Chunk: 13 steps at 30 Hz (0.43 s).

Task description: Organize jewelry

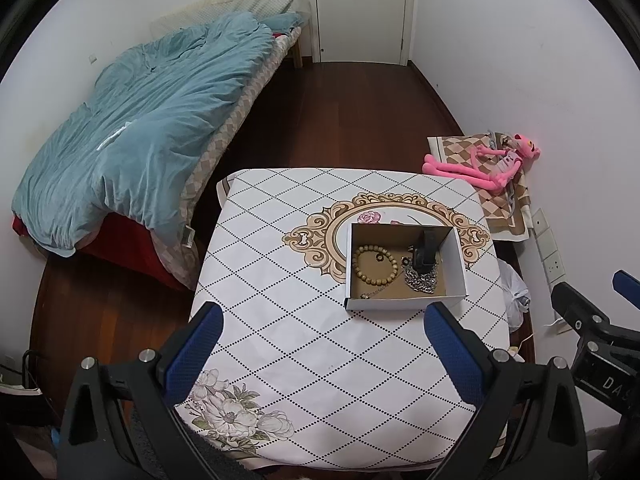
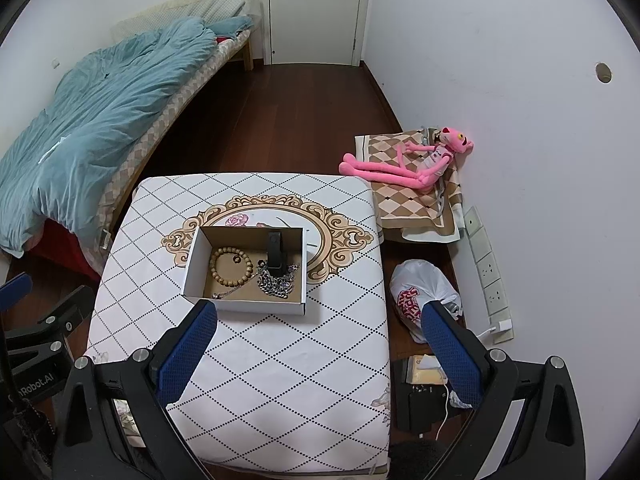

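Note:
An open cardboard box [image 1: 456,256] [image 2: 192,268] sits on the table with the patterned cloth [image 1: 280,320] [image 2: 260,360]. Inside lie a wooden bead bracelet [image 1: 374,265] [image 2: 231,267], a silver chain [image 1: 421,281] [image 2: 276,286], a black watch [image 1: 425,252] [image 2: 276,258], a thin chain [image 1: 374,293] and small rings. My left gripper [image 1: 324,344] is open and empty, held above the table's near side. My right gripper [image 2: 320,340] is open and empty, above the table's right edge. Each gripper shows at the edge of the other's view.
A bed with a blue duvet [image 1: 140,140] [image 2: 92,112] stands to the left. A pink plush toy [image 1: 492,164] [image 2: 412,164] lies on a cushion by the right wall. A white plastic bag [image 2: 424,296], wall sockets [image 2: 488,272] and a closed door [image 1: 360,8] are also there.

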{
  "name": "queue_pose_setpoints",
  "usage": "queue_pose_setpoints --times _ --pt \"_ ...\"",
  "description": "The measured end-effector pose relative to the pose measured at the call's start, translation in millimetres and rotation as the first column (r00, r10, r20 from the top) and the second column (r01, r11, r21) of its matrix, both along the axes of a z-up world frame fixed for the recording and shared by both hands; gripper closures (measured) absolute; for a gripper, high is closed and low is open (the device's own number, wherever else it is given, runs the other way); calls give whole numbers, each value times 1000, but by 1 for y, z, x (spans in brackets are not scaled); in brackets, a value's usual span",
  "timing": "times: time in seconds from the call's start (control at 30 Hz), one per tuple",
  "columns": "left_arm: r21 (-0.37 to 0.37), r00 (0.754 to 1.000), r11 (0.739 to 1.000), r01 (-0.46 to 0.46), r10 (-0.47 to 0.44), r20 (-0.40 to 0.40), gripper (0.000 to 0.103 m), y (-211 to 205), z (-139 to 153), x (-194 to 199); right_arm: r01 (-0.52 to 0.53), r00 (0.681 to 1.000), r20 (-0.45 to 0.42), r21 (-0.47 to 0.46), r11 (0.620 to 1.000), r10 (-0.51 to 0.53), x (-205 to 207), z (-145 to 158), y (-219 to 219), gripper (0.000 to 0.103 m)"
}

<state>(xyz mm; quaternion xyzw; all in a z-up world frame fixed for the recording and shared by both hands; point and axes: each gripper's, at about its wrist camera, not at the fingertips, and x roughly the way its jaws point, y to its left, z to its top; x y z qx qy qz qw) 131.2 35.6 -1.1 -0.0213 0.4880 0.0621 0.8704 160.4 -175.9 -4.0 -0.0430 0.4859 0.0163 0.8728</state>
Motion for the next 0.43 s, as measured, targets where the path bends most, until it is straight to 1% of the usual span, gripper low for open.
queue_pose_setpoints --times 0.33,0.43 --pt "5 1000 1000 2 -2 1 1 -2 -3 -1 1 1000 -6 3 1000 -1 0 -5 -1 0" --pt "-4 1000 1000 1 -1 -2 1 -2 -3 0 5 1000 -12 9 1000 -5 -1 -7 -3 0"
